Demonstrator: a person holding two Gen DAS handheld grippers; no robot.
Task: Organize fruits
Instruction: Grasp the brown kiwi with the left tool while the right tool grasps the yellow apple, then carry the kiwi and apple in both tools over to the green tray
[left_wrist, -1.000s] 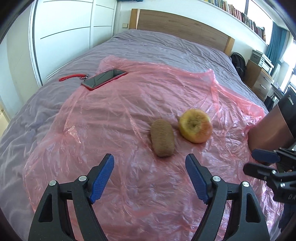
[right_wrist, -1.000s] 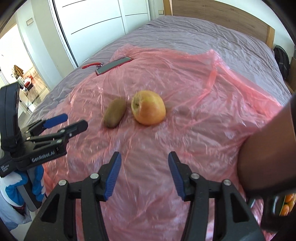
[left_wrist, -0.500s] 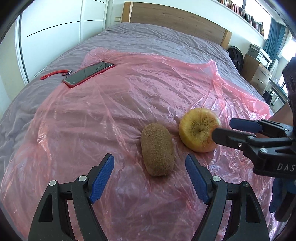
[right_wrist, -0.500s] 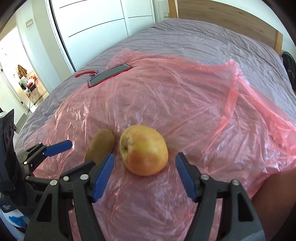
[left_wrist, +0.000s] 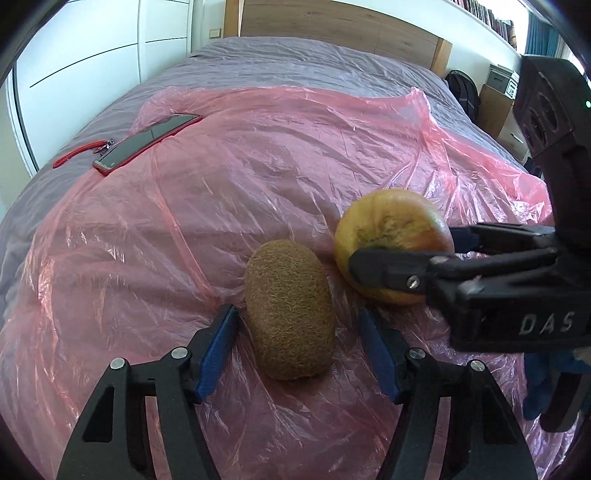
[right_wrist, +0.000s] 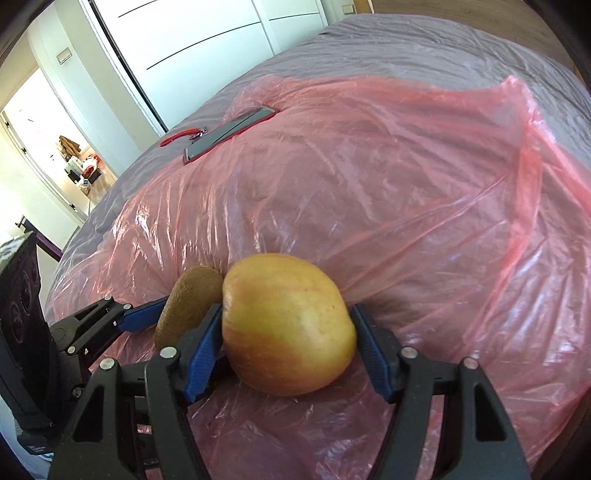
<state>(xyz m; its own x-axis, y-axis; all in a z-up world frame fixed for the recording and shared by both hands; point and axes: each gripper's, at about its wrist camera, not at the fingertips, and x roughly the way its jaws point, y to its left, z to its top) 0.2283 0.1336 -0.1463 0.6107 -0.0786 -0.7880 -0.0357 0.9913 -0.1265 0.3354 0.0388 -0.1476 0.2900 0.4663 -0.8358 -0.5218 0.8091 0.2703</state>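
A brown kiwi (left_wrist: 290, 310) and a yellow-red apple (left_wrist: 391, 221) lie side by side on a pink plastic sheet (left_wrist: 258, 166) spread over a bed. My left gripper (left_wrist: 297, 310) straddles the kiwi and its jaws are closing, with a small gap still showing at each blue pad. My right gripper (right_wrist: 286, 306) stands wide around the apple (right_wrist: 288, 328), its pads close beside the fruit's flanks, and the apple rests on the sheet. In the right wrist view the kiwi (right_wrist: 192, 299) sits just left of the apple, partly hidden by my finger.
A phone in a red case (left_wrist: 144, 142) with a red lanyard (left_wrist: 74, 157) lies at the sheet's far left edge. The purple bedcover (left_wrist: 314, 62) runs back to a wooden headboard (left_wrist: 332, 22). White wardrobe doors stand to the left.
Both grippers came down and forward onto the fruit. The left jaws narrowed around the kiwi. The right jaws widened and now straddle the apple.
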